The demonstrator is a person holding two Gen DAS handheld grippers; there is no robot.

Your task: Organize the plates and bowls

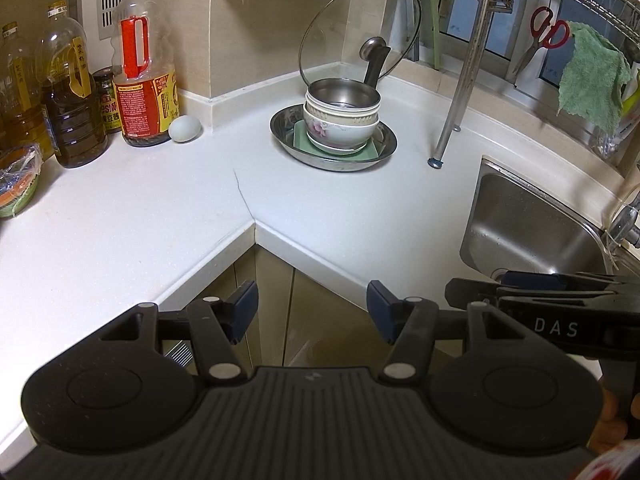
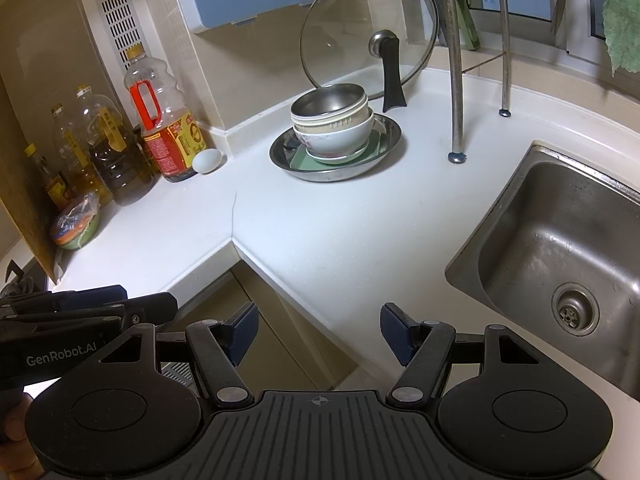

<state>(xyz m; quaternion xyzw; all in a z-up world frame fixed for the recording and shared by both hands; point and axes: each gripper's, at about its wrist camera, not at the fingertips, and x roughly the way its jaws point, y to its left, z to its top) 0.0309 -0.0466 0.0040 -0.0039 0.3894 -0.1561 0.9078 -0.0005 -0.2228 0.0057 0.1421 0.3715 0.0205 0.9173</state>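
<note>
Both tongs — left tongs (image 1: 312,312), right tongs (image 2: 319,334) — gape empty; the leaning stack of steel and white ceramic bowls (image 2: 334,122) could topple off the round steel plate (image 2: 390,128) if nudged.

Two wrist views side by side, angled down over the counter (image 1: 320,208) corner, sharing dish stack (image 2: 332,128) and sink (image 2: 560,240).

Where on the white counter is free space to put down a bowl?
Free: the white counter between the stacked bowls in the steel basin, the steel sink and the front edge. Crowded: the left corner with oil bottles and a pale egg.
</note>
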